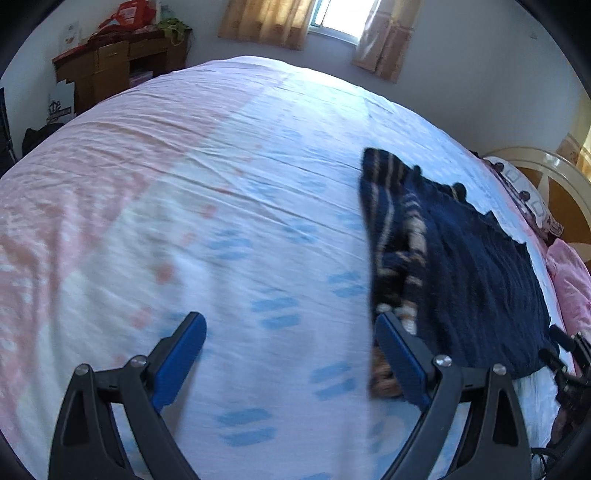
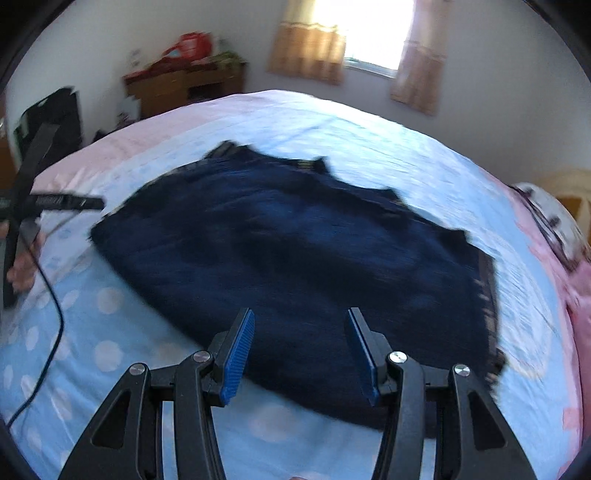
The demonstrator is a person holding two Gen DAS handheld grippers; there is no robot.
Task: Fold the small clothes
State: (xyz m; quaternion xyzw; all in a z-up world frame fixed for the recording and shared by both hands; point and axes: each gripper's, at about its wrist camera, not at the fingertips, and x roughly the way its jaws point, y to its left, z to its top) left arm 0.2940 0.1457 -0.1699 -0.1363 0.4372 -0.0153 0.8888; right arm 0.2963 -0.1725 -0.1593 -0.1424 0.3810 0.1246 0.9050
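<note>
Bedsheet (image 2: 110, 332) blurred; navy garment (image 2: 295, 258) lies flat, detail smeared; left gripper (image 1: 291, 321), right gripper (image 2: 301, 317) both gape, empty.

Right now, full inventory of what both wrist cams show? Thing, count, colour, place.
navy garment: 1, dark blue with tan stripes at one edge, lying flat on the bed
bed sheet: 1, pink and light blue, patterned, covers the bed
wooden desk: 1, brown, far left wall, red bag on top
curtains: 2, tan, either side of the window
pillow: 1, white with dark pattern, right end of the bed
headboard: 1, cream and wood, far right
cable: 1, black, across the sheet at left
left gripper: 1, black with blue pads, open, beside the garment's edge
right gripper: 1, black with blue pads, open, nothing between the pads
</note>
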